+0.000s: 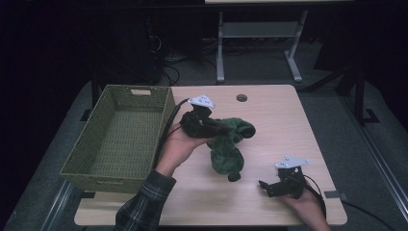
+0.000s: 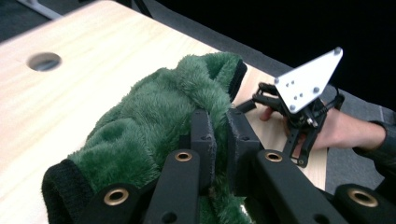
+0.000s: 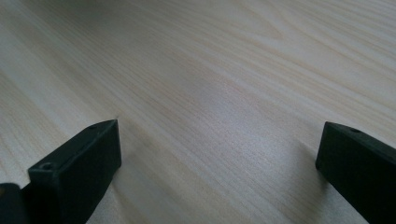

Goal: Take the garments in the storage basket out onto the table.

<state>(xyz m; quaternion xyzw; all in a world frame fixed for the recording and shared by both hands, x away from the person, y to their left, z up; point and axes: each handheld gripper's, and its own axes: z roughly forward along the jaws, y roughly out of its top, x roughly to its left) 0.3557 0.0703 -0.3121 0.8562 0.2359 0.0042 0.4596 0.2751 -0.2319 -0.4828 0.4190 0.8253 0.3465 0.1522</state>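
Your left gripper (image 2: 218, 140) pinches a fold of the green plush garment (image 1: 226, 142) between nearly closed jaws. Keep squeezing while lifting toward the basket (image 1: 122, 137). Your right gripper (image 1: 273, 185) rests wide open, empty.

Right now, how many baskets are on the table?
1: the basket stands on the table's left side, beside the left hand-held gripper.

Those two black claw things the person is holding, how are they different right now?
The left gripper is shut on the green plush toy, while the right gripper is open and empty. The left gripper is at mid-table beside the woven basket; the right gripper is low near the table's near right edge. Both are black with a grey plate on top.
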